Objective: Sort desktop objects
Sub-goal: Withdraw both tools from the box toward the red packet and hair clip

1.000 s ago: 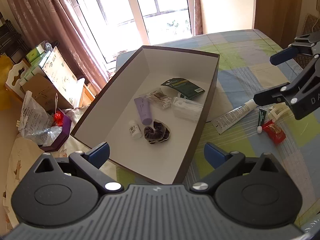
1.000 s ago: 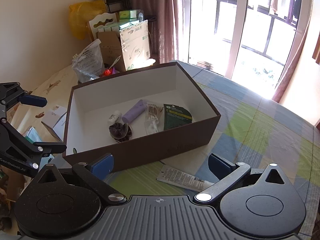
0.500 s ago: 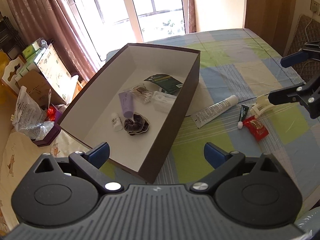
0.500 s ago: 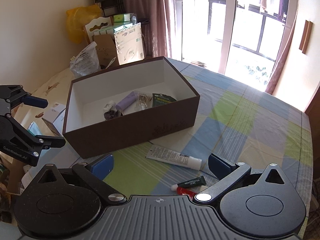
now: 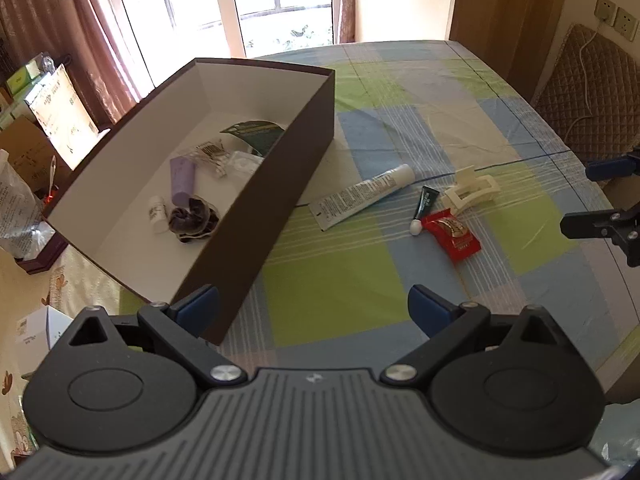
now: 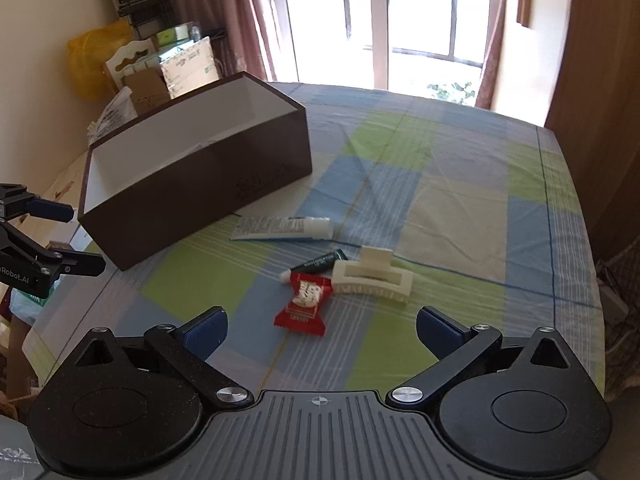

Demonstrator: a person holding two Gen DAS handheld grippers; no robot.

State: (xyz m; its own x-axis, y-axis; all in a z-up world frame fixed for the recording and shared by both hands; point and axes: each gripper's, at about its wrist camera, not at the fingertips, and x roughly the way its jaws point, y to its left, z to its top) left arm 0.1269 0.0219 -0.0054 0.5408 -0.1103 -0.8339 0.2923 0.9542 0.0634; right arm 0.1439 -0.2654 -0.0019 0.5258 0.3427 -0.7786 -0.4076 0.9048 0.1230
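1. The left gripper (image 5: 314, 308) hovers over the brown box (image 5: 280, 184) corner, jaws apart, empty.
2. The right gripper (image 6: 320, 330) (also spread, empty) hangs above the red packet (image 6: 304, 300).
3. The cream hair clip (image 6: 374, 278), green tube (image 6: 320, 262) and white tube (image 6: 284, 228) lie mid-table beside the box.

A checked tablecloth (image 6: 440, 184) in green, blue and cream is spread over the table. Tall windows (image 6: 420, 12) are flanked by pinkish-brown curtains (image 5: 80, 28). Cardboard boxes (image 6: 176, 72) and a yellow bag (image 6: 86, 60) are stacked against the wall. A quilted chair back (image 5: 588, 92) is seen beneath wall sockets (image 5: 616, 16).
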